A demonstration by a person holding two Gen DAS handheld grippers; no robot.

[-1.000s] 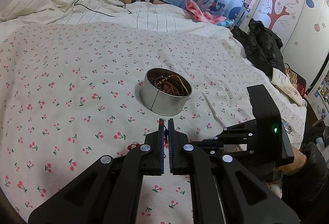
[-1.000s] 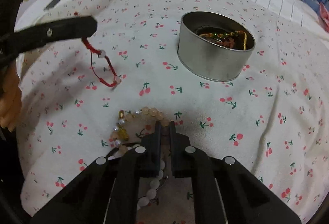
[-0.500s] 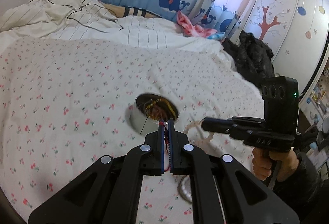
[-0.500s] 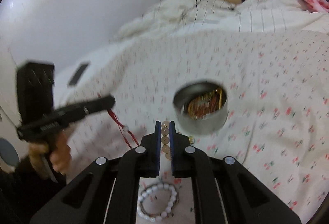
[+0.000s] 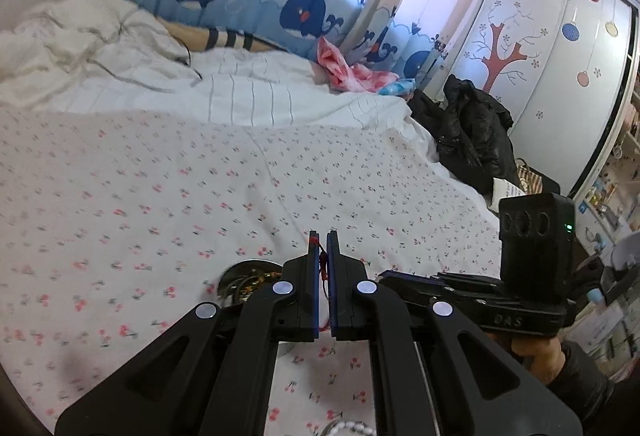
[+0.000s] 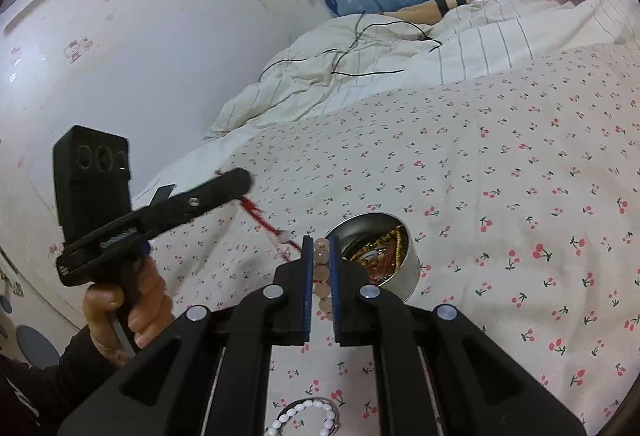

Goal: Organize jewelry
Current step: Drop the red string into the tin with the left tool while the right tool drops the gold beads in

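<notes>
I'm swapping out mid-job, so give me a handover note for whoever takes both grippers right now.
Left gripper: shut on the red cord bracelet, lifted off the bed.
Right gripper: shut on the peach bead bracelet, also lifted.
Round tin on the cherry-print sheet already holds tangled jewelry.
White bead bracelet lies on the sheet.
Left: drop both held pieces in the tin, then the white one.

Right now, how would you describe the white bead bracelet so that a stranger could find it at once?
Start at the cherry-print bedsheet and find the round metal tin of jewelry. The white bead bracelet lies flat on the sheet nearer the camera, below the right gripper. Unlike the peach beads and red cord, no gripper holds it.
</notes>
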